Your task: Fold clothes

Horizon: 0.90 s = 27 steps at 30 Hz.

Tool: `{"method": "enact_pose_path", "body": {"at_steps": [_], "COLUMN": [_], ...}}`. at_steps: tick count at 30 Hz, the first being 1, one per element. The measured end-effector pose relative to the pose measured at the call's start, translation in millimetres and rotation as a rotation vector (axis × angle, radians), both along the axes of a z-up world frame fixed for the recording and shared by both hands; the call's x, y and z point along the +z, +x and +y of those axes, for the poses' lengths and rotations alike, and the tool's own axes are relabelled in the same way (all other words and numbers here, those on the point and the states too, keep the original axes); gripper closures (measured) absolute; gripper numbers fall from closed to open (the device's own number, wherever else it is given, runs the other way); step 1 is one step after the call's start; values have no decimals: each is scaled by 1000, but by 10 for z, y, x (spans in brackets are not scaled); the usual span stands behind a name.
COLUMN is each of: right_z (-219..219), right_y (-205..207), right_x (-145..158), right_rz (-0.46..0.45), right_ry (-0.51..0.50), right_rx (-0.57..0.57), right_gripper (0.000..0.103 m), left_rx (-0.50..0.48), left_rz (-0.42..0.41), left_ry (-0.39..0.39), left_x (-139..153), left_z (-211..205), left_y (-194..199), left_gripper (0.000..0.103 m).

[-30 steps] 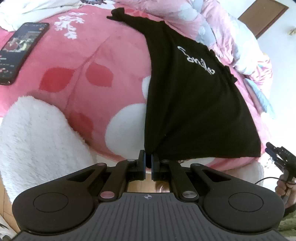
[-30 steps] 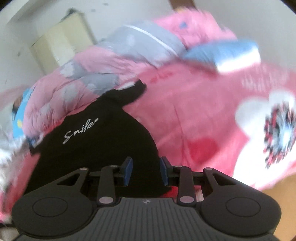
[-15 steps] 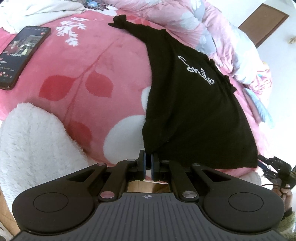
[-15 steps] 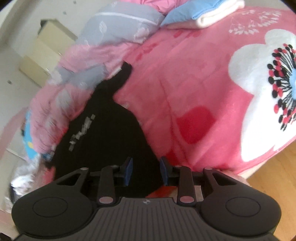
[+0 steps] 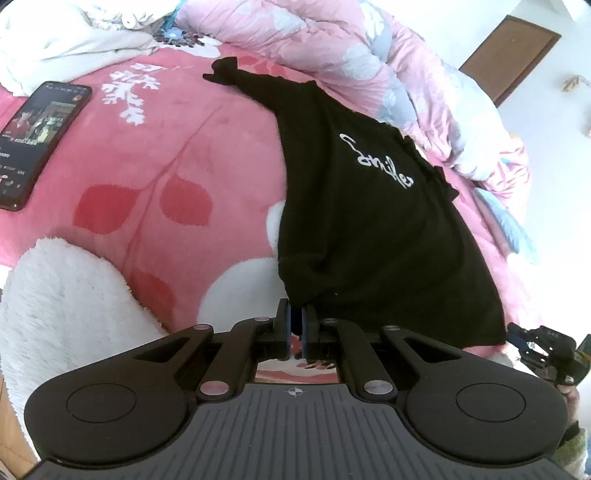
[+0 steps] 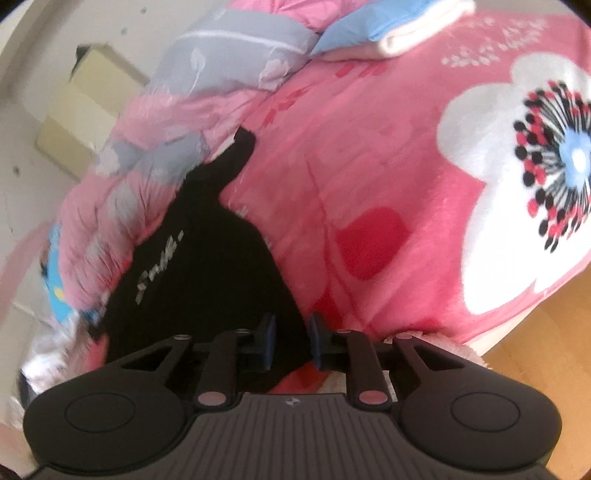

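Note:
A black top (image 5: 369,221) with white script lies spread on the pink flowered blanket (image 5: 166,147), one sleeve stretched toward the far side. My left gripper (image 5: 295,325) is shut on its near left hem corner, and the cloth bunches into folds there. At the hem's other corner, the right gripper (image 5: 524,339) shows at the frame's right edge. In the right wrist view the black top (image 6: 207,258) runs under my right gripper (image 6: 290,339). Its jaws are closing with a gap still between the pads, and the hem corner lies between them.
A phone (image 5: 37,136) with a lit screen rests on the blanket at far left. A white fluffy cover (image 5: 62,306) hangs at the near left edge. A rumpled pink quilt (image 5: 332,33) lines the far side. Folded blue and white cloth (image 6: 391,26) sits beyond. Wooden floor (image 6: 535,332) lies right of the bed.
The right gripper rolled, came down to the top's hem corner, and its jaws narrowed. The left gripper kept its grip and tipped slightly.

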State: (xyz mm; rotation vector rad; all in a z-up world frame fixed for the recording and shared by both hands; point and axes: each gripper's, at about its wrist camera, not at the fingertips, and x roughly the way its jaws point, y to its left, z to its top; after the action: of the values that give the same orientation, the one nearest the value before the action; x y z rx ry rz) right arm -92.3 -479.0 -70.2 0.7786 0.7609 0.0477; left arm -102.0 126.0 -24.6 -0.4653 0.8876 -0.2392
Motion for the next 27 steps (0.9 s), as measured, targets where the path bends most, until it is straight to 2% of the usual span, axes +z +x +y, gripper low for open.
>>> {"method": "enact_pose_path", "body": {"at_steps": [4,10,12,14,16,18,20,22,23,25,27], "right_z": [-33,18,41,47,51,82,106,125,128,132,204], "right_y": [65,36,12,3,-6,-54,-177,-315,-356,-432,-411], "right_x": [-83,-137,-147,-100,-50,145,432,682,712,755,556], "right_rz": [16,36,39,20,-1,-62,-160,-243,-245,-240,-136], "right_ry": [50,62,59,68,78,71,91,80,72,56,26], "right_rx": [-3,15,17,17,18,24,43,58,64,77,100], "right_gripper": [74,74,78,93,96,96,96,96,96,96,96], "left_rx": [14,35,54,75,84,77,82,93,97,101,100], "left_rz": [5,24,40,52,44,-9,-68,-111,-118,-83,-27], "left_ry": [-7,-18,-42,-78,-120,-156,-181,-182,-172,-152,-109], "left_x": [-20,-75,-92,-85,-18,159,360,503,525,439,277], "left_z": [-1,8,23,61,116,176,262,339,359,379,355], "left_y": [6,27,29,25,11,-51,-148,-247,-286,-327,-325], "left_gripper": [100,100,100,100,100,100,100,100,100,100,100]}}
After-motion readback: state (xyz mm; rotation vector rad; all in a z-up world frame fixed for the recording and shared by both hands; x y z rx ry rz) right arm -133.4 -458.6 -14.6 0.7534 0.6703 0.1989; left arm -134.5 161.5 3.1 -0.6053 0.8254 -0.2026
